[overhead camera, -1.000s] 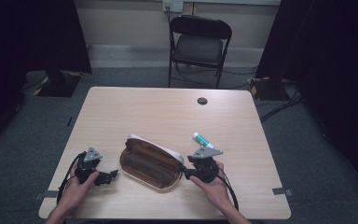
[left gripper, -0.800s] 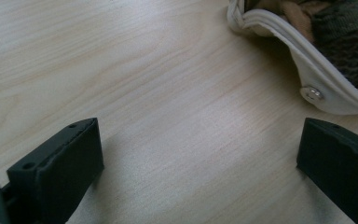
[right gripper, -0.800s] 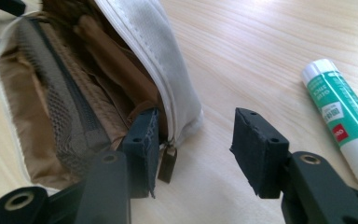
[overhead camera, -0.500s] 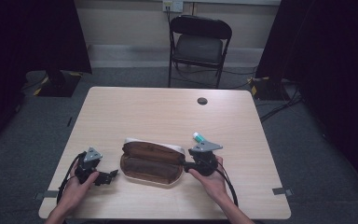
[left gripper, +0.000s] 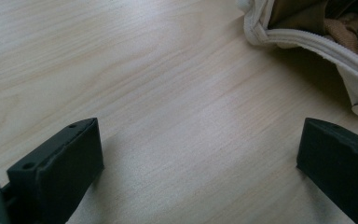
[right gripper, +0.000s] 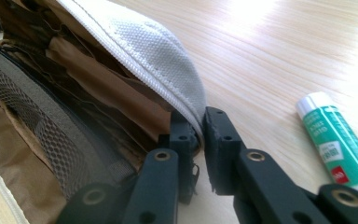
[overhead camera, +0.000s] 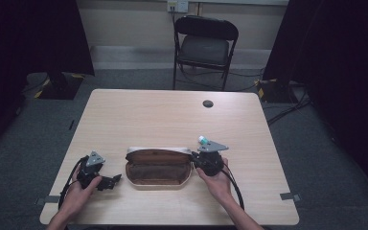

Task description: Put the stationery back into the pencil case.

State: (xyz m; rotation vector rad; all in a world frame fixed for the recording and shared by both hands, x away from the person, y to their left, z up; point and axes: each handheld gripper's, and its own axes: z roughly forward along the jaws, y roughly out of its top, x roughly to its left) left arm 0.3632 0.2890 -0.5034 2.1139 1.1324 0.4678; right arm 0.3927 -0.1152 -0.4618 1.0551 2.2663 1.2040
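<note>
though my right gripper (right gripper: 200, 133) has just closed its jaws on the white zippered edge of the pouch (overhead camera: 159, 165), its body hides most of the glue stick (overhead camera: 202, 140) from above. the pouch lies open mid-desk (overhead camera: 172, 115), its brown lining too dark to read. my left gripper (left gripper: 200, 161) rests open beside it, holding nothing. a chair (overhead camera: 205, 45) stands beyond.

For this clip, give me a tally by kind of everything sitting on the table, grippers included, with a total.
Pouch, open, white outside, brown lining: 1
Glue stick, white and green: 1
Hand-held gripper: 2, the left open on the table, the right shut on the pouch's edge
Small dark round thing near the far edge: 1
Total: 5
</note>
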